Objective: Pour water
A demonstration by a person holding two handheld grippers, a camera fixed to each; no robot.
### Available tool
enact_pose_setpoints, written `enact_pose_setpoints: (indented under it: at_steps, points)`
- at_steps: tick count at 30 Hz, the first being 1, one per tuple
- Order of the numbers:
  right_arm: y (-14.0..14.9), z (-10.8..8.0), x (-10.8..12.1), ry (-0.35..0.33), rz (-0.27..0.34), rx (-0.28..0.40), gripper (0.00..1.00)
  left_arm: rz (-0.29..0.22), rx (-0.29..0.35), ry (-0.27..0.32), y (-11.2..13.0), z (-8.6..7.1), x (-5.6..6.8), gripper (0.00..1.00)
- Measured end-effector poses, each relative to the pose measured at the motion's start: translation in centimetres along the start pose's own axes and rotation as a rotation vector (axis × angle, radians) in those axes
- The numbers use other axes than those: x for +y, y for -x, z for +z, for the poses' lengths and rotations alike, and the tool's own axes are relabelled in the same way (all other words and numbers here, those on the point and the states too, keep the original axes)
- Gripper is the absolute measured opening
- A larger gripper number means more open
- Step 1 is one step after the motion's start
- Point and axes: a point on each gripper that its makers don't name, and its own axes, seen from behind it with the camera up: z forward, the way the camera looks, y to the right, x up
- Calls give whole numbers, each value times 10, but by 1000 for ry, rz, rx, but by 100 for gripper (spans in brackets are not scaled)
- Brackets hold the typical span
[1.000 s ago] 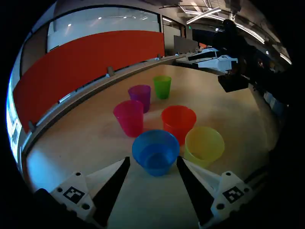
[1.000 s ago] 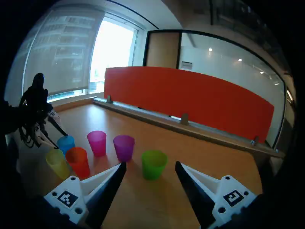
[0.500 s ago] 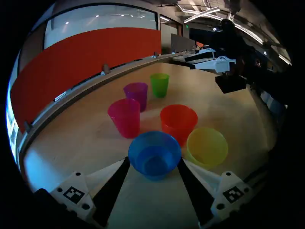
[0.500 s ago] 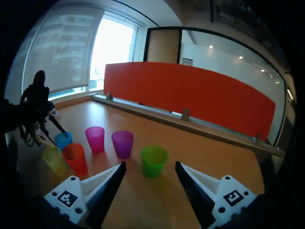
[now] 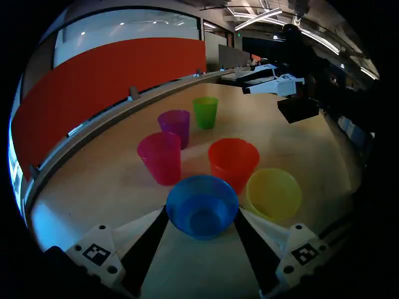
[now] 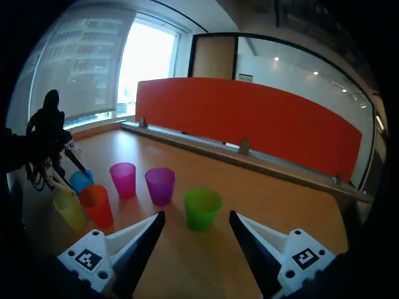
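Blue cup (image 5: 202,207): upright, mouth up, on the table (image 5: 95,184), between your left gripper's (image 5: 201,212) wide-spread fingertips; I cannot tell whether they touch it.
Orange cup (image 5: 233,160), yellow cup (image 5: 273,193): close on its right.
Pink cup (image 5: 160,157): just beyond it, left.
Green cup (image 6: 202,208): upright, just ahead of your right gripper (image 6: 195,214), whose jaws are wide and hold nothing.
Open tabletop: left of the cups, up to the table's edge rail.

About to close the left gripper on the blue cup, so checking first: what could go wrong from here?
1. The open left gripper straddles the blue cup, with the orange cup and yellow cup close behind; a finger could knock them while closing or lifting.
2. The blue cup tapers and looks thin-walled, so a squeeze may deform it or let it slip.
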Motion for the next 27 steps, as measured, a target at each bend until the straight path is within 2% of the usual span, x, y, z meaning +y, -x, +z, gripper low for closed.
enact_pose_setpoints:
  at_steps: [11, 17, 27]
  points:
    - [2, 3, 1, 5, 4, -5, 100, 3, 15, 2, 1, 3, -1, 91]
    - [3, 4, 1, 7, 6, -5, 100, -8, 14, -3, 2, 4, -3, 85]
    - [8, 7, 3, 13, -3, -13, 100, 10, 9, -13, 2, 1, -1, 85]
